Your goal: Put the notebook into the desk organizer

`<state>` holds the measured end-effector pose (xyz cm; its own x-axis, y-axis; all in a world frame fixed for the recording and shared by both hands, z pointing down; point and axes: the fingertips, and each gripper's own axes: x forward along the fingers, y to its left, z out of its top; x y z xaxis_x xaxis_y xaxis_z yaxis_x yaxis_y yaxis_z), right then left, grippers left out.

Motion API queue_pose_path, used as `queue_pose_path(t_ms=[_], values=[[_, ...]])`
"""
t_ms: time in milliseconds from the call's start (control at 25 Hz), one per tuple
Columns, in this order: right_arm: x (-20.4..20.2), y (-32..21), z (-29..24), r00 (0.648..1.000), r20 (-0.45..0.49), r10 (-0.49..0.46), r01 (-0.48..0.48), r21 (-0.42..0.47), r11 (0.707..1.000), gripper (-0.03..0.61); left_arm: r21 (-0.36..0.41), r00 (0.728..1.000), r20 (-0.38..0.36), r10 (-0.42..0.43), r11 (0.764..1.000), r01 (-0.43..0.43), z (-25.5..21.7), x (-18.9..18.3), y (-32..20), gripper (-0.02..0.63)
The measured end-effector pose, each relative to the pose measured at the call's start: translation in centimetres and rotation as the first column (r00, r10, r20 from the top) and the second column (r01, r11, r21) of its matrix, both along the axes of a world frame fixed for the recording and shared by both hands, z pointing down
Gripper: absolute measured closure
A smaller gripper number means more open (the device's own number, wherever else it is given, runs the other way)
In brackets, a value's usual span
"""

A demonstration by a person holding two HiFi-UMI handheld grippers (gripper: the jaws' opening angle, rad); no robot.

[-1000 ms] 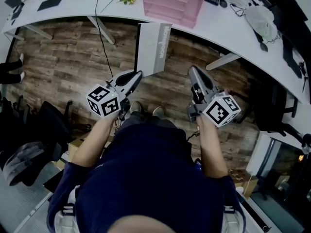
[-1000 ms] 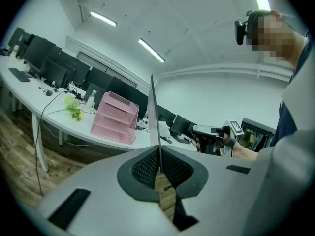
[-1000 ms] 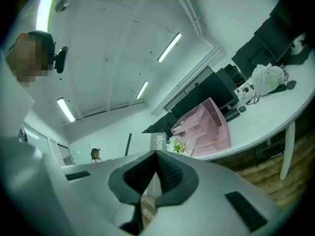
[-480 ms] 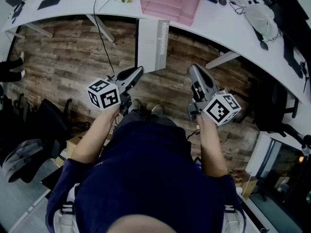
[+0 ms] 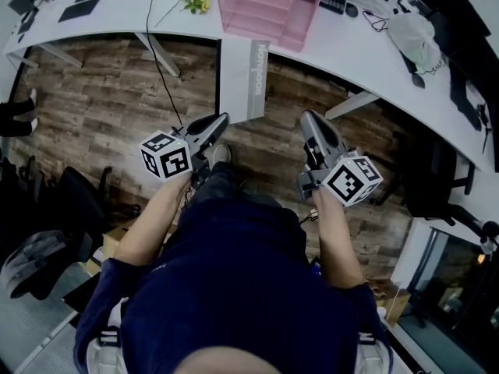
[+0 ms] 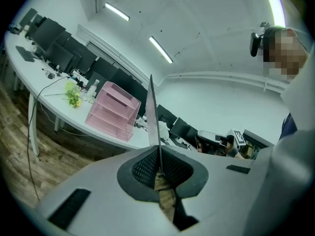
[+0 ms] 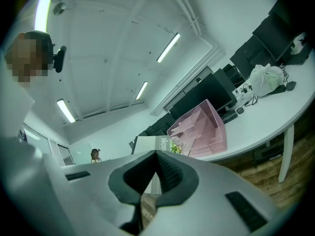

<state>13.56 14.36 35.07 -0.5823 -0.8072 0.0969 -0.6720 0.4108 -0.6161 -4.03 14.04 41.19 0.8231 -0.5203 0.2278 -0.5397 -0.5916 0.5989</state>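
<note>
Print on the notebook (image 5: 243, 76), upper middle of head view: one word running lengthwise along its right edge, seemingly "Notebook", blurred.
Right gripper view: only "No" legible.

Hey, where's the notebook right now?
In the head view the notebook is at top centre, gripped upright by the left gripper over the wood floor, its top edge just short of the pink desk organizer on the white desk.
</note>
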Motion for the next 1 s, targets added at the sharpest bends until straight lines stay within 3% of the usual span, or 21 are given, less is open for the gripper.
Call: queue_pose_path(t_ms=[520, 1000], values=[[0.6, -3.0, 0.7, 1.000, 0.001, 0.004, -0.004, -0.011, 1.000, 0.575, -0.028, 0.999, -0.034, 0.001, 1.000, -0.002, 0.7, 0.7, -3.2, 0.580], [-0.9, -9.0, 2.3, 1.000, -0.006, 0.001, -0.001, -0.053, 0.999, 0.575, -0.080, 0.999, -0.042, 0.015, 0.997, -0.019, 2.9, -0.2, -9.1, 0.580]])
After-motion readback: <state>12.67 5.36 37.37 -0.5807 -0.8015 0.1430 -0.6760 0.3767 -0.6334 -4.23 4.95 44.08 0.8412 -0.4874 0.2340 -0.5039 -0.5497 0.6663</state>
